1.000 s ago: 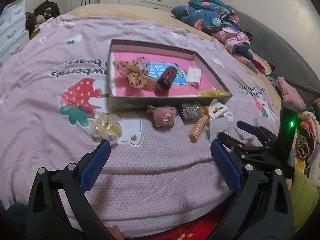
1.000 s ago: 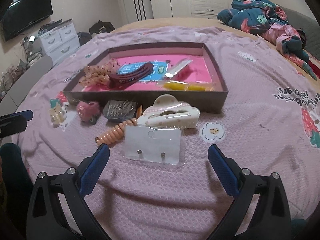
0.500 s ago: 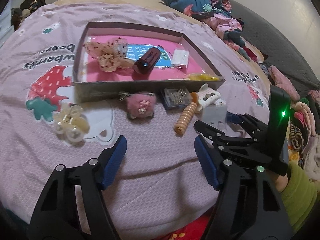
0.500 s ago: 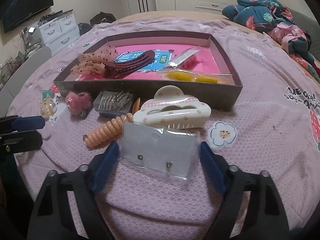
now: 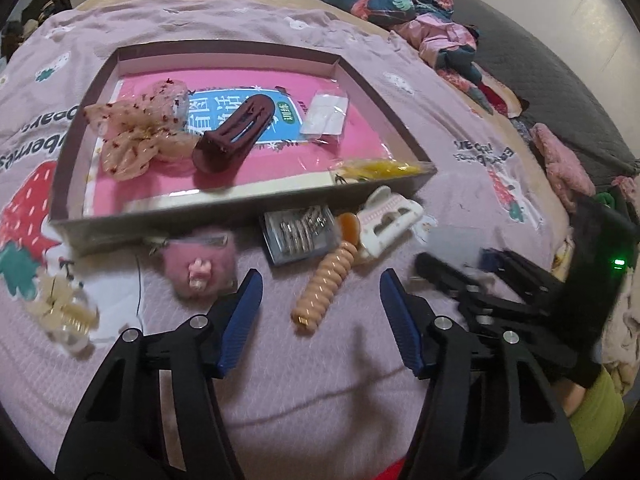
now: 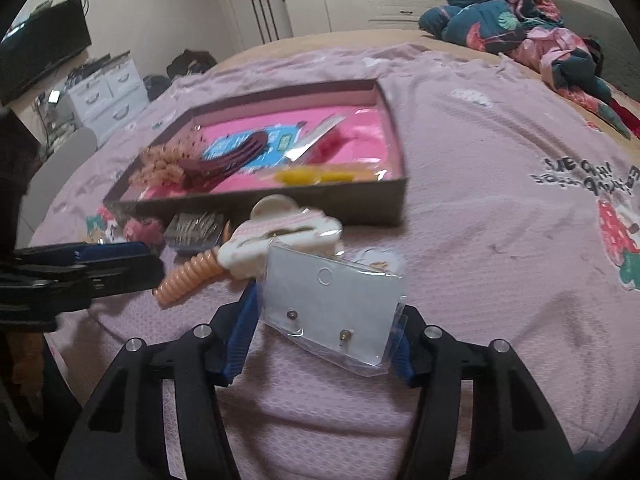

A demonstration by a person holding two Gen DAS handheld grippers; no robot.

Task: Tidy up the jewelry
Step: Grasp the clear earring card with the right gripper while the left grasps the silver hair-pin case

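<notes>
A: Right wrist view: your right gripper (image 6: pixel 324 338) has the earring card (image 6: pixel 334 308) in its clear sleeve between the jaws. They are closing, and both blue pads already touch the sleeve's side edges. The card sits tilted, just in front of the box (image 6: pixel 280 210).

B: And the left side?

A: Your left gripper (image 5: pixel 320 316) hovers in front of the box with its jaws partly apart and closing. The orange coil hair tie (image 5: pixel 326 288) lies between the pads, but neither pad touches it.

B: How do you complete the step correctly?

A: Squeeze the card lightly; the sleeve probably buckles under a hard grip. Keep it level so the two studs stay seated, then carry it over the box's near wall and set it on the pink liner (image 5: pixel 352 148). Clear the white hair claw (image 6: pixel 280 236), which touches the card's far edge. With the left, centre the coil before you close.

B: What can you not confirm?

A: Motion blur softens the card in the left wrist view. The sleeve's lower corner hides the right pad's contact. You cannot tell whether the card is fully lifted off the bedspread (image 6: pixel 500 240).
</notes>
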